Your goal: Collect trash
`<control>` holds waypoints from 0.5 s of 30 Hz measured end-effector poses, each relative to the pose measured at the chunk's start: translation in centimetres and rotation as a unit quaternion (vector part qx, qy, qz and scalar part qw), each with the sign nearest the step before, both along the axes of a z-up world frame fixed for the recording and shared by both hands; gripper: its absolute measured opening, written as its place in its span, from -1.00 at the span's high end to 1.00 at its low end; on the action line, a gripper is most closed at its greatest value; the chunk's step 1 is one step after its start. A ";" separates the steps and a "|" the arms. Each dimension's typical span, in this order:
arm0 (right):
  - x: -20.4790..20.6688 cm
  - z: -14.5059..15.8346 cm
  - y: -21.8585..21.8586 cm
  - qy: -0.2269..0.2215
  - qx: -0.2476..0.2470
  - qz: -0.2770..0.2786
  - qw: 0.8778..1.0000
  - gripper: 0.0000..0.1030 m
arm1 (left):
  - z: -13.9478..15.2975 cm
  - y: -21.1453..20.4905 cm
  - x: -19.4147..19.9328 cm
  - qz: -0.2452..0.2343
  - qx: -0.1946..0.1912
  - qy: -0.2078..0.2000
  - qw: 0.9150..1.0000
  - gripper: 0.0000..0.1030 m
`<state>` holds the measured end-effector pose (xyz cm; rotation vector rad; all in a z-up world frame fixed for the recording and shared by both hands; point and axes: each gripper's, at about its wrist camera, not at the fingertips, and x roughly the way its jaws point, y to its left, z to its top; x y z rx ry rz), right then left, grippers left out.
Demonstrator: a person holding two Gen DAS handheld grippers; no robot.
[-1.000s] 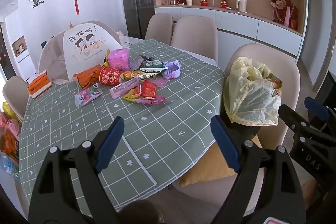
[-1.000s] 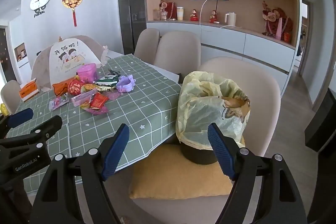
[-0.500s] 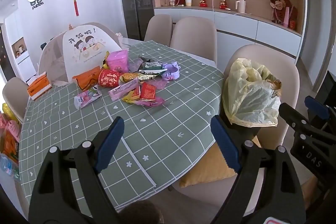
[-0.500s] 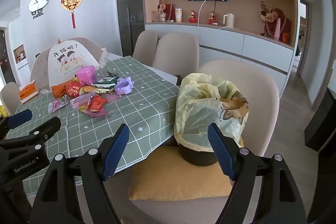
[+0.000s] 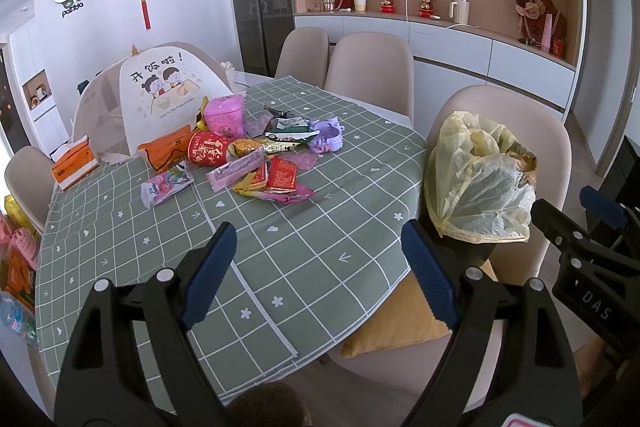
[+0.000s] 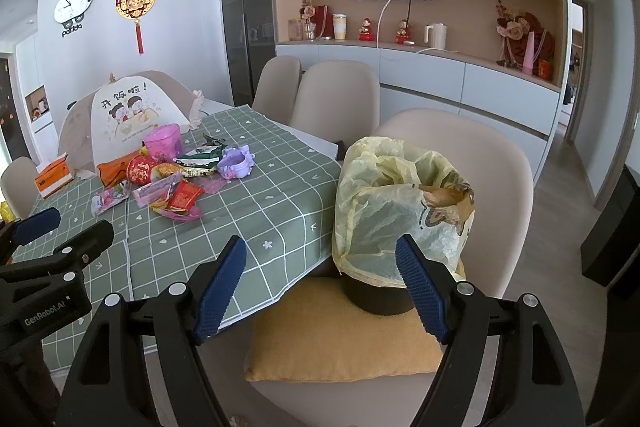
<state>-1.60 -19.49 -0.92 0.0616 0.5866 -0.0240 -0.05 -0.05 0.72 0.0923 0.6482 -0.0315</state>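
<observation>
A pile of trash lies on the green checked tablecloth (image 5: pixel 280 243): a red packet (image 5: pixel 281 175), a pink wrapper (image 5: pixel 236 169), a red round tin (image 5: pixel 208 151), a pink tub (image 5: pixel 224 115), a purple plastic case (image 5: pixel 326 138) and an orange pouch (image 5: pixel 164 147). A dark bin lined with a yellow bag (image 5: pixel 478 183) stands on a chair cushion (image 6: pixel 344 339) to the right. My left gripper (image 5: pixel 318 277) is open and empty over the table's near edge. My right gripper (image 6: pixel 320 285) is open and empty, just short of the bin (image 6: pixel 400 215).
A white mesh food cover (image 5: pixel 160 99) and an orange tissue box (image 5: pixel 74 167) stand at the table's far left. Beige chairs (image 5: pixel 370 67) ring the table. A sideboard with shelves (image 5: pixel 460 27) runs along the back wall. Snack bags (image 5: pixel 16 259) sit at far left.
Both grippers have drifted slightly forward and a little to the right. Both stay open and empty.
</observation>
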 end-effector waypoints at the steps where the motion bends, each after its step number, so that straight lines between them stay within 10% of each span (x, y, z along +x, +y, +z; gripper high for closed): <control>1: 0.0 0.1 0.0 0.000 0.000 0.000 1.000 -0.43 | 0.1 0.0 0.0 0.000 0.000 0.000 1.000 -0.56; 15: 0.0 -0.6 0.1 -0.001 0.001 -0.003 1.000 -0.43 | 0.3 -0.2 0.3 0.001 0.001 -0.001 1.000 -0.56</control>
